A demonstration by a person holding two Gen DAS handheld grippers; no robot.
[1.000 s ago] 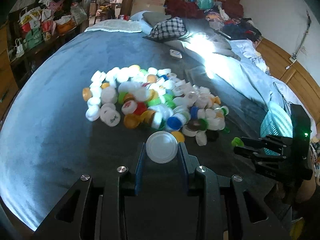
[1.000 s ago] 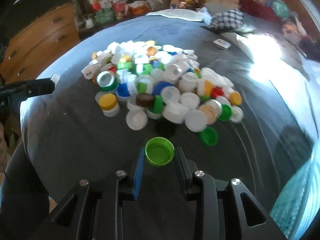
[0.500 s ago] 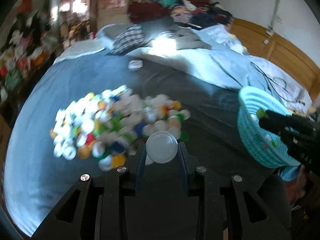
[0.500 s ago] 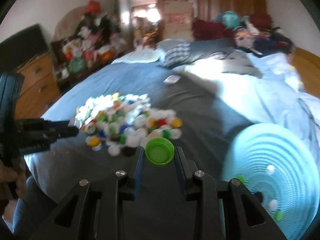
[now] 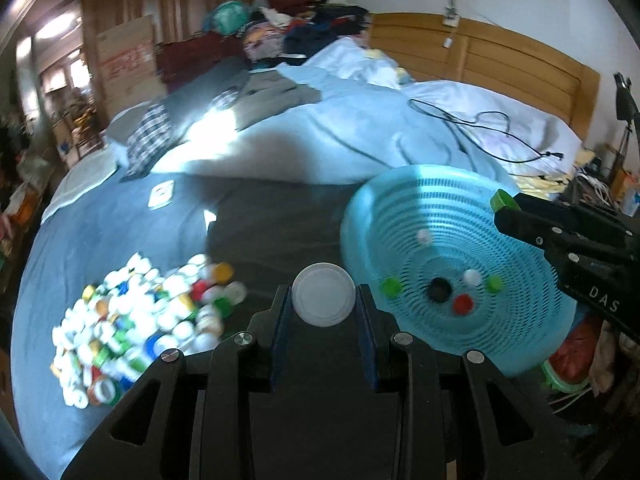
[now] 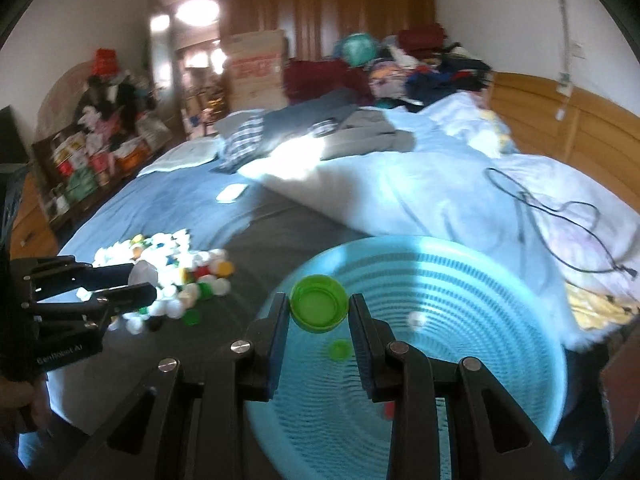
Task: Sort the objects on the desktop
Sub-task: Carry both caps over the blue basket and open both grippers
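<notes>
- In the left wrist view, the left gripper (image 5: 323, 300) is seen at the bottom centre of the frame; a white cap (image 5: 323, 300) is clamped flat between its two fingers, which are closed on the cap's rim.
- In the right wrist view, the right gripper (image 6: 319, 309) is seen at the bottom centre; a green cap (image 6: 319, 309) is pinched between its fingers, with the hollow side turned to the camera.
- Behind the green cap, in the lower right of that frame, a turquoise basket (image 6: 500, 280) is seen, and the cap is held over its inside.
- In the left wrist view the basket (image 5: 384, 208) is placed at the right of centre; a few small caps are lying in it: green, black, red and white ones.
- The right gripper (image 5: 505, 205) is also shown at the right edge of the left wrist view, over the far rim of the basket, with the green cap at its tip.
- A pile of mixed caps (image 5: 136, 312) is spread on the dark bedcover (image 5: 272, 224) in the lower left of the left wrist view, well apart from the basket.
- Farther back, a light quilt (image 5: 360, 136) with a black cable (image 5: 480, 128) is seen, and a wooden headboard (image 5: 500, 56) is at the upper right.
</notes>
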